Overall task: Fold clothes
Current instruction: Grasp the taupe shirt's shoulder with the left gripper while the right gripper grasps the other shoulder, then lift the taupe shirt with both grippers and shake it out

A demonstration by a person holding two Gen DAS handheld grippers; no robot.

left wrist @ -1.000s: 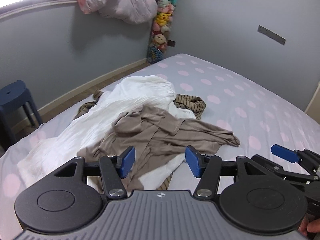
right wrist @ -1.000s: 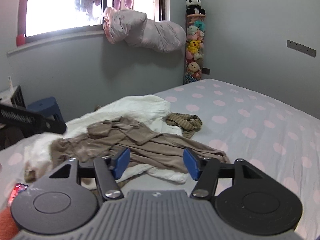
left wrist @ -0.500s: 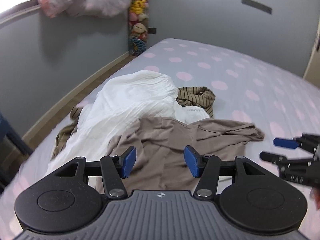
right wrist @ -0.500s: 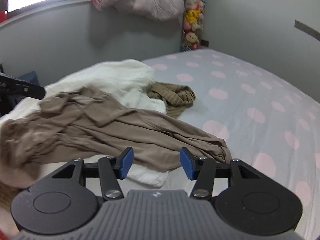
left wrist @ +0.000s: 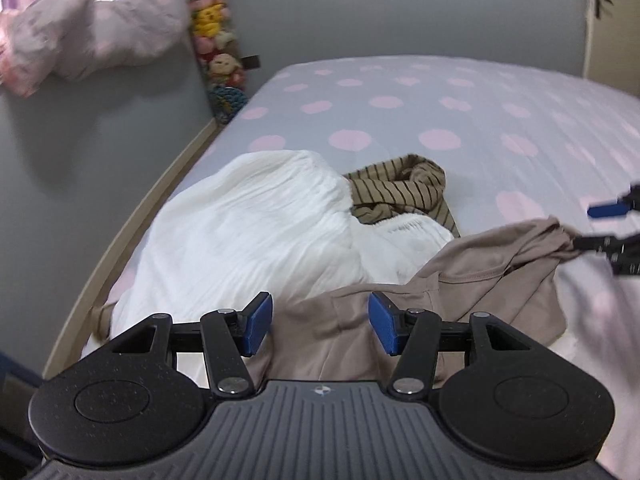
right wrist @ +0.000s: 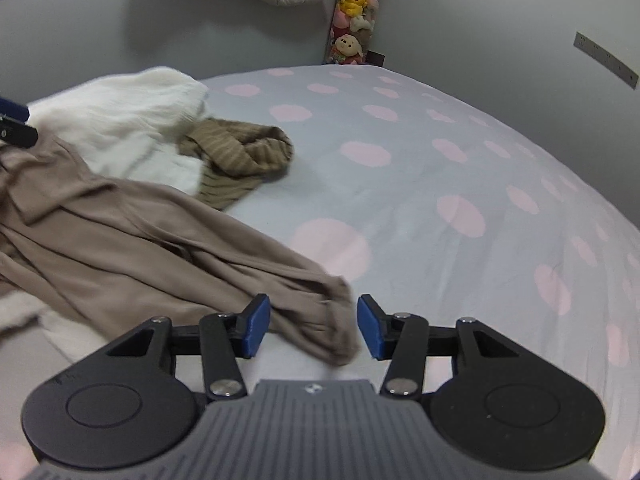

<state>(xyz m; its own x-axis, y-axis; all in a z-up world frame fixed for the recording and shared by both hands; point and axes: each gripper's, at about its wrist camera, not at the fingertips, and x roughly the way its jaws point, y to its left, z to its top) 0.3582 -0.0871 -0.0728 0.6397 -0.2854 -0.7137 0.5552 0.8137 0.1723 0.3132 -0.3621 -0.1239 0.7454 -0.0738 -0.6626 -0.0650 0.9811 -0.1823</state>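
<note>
On the bed [right wrist: 440,168], the clothes lie in a loose heap: a white garment [left wrist: 256,232] at the far left, a striped brown piece [left wrist: 400,192] bunched just right of it, and a tan top [right wrist: 132,240] draped crumpled over the white one, its end trailing right and near.

None of the three lies folded. The step in hand looks like taking hold of the tan top at two places; next it needs to be pinched, lifted clear of the heap and spread flat on the open sheet to the right.

The left claw [left wrist: 320,322] stands spread over the tan cloth, gripping nothing. The right claw [right wrist: 314,326] is spread too, straddling the top's bunched end without pinching it.
</note>
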